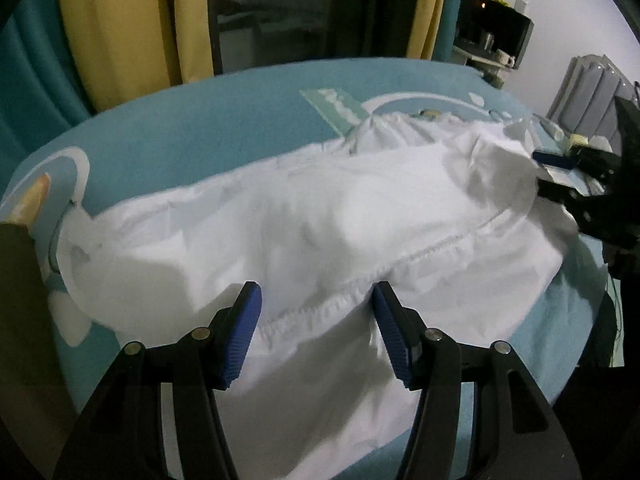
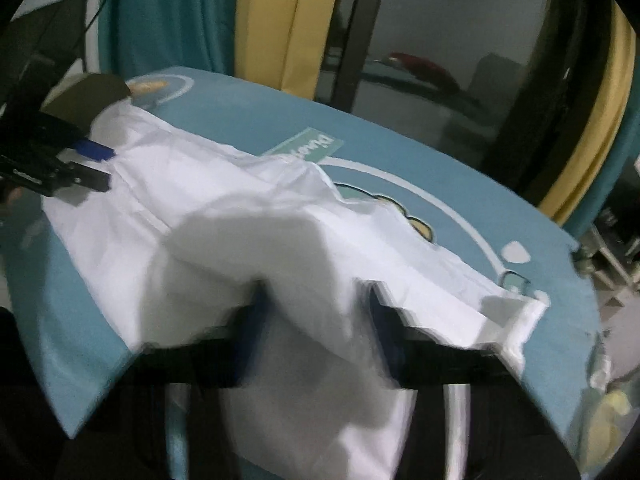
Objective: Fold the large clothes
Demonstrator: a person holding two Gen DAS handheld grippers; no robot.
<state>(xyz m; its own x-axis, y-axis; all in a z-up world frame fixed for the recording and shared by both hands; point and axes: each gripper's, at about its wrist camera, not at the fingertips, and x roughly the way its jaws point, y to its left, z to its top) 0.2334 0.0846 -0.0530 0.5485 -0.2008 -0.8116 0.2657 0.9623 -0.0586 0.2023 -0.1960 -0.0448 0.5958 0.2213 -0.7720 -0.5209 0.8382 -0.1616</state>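
Note:
A large white garment (image 1: 320,220) lies spread and rumpled across a round table with a teal printed cover (image 1: 200,128). My left gripper (image 1: 316,292) is open at the near hem, its blue pads wide apart with a seam of the cloth lying between them, untouched. Across the table, my right gripper (image 1: 544,176) reaches in at the garment's far right edge. In the right wrist view, which is blurred, the right gripper (image 2: 318,288) stands open with a bulge of the white garment (image 2: 240,208) between its fingers. The left gripper (image 2: 106,166) shows at the far left.
Yellow and teal curtains (image 1: 120,20) and a dark glass door (image 1: 280,12) stand behind the table (image 2: 400,160). A shelf with small items (image 1: 492,28) and a grey ribbed object (image 1: 588,84) sit at the right. A dark olive shape (image 1: 16,280) lies at the left edge.

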